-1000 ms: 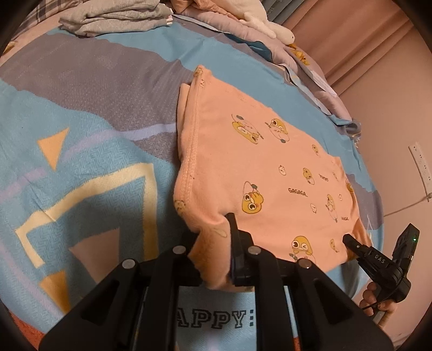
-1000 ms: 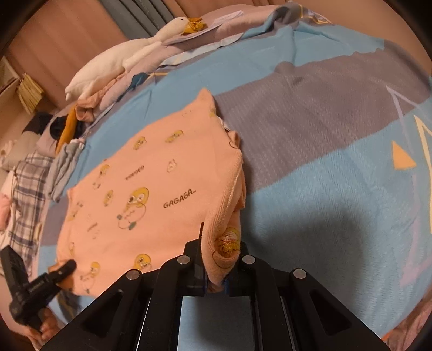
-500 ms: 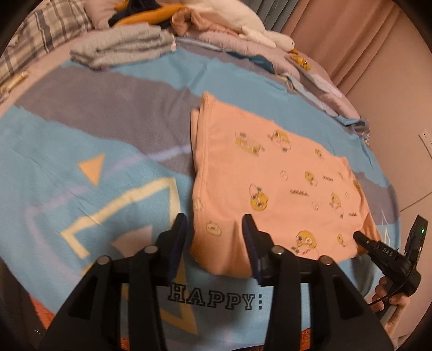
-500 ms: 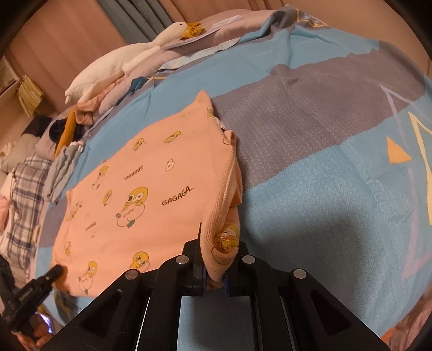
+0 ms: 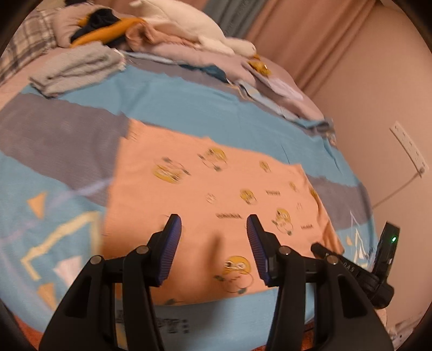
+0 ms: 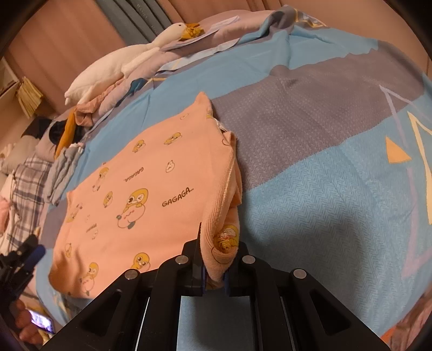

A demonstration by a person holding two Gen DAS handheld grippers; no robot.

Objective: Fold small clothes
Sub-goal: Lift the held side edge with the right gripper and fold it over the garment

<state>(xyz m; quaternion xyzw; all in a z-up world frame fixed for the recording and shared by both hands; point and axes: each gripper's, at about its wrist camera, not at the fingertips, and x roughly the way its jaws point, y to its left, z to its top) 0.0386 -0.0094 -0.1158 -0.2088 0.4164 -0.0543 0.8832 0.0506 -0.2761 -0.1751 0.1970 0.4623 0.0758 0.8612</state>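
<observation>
A small peach garment (image 5: 205,194) with yellow cartoon prints lies flat on the bed. In the right wrist view the same garment (image 6: 140,194) spreads to the left. My left gripper (image 5: 213,229) is open and empty, its jaws wide apart above the garment's near part. My right gripper (image 6: 214,272) is shut on the garment's near right corner, where a folded hem bunches up between the jaws. The right gripper also shows at the right edge of the left wrist view (image 5: 351,267), and the left gripper at the left edge of the right wrist view (image 6: 24,259).
The bed has a blue and grey patterned cover (image 5: 59,151). A folded grey pile (image 5: 78,67), a heap of clothes and a white plush goose (image 5: 189,24) lie at the far side. A wall with a socket strip (image 5: 407,148) is to the right.
My left gripper let go of the garment's corner, opened wide and drew back and up. The garment settled flat. My right gripper kept its hold.
</observation>
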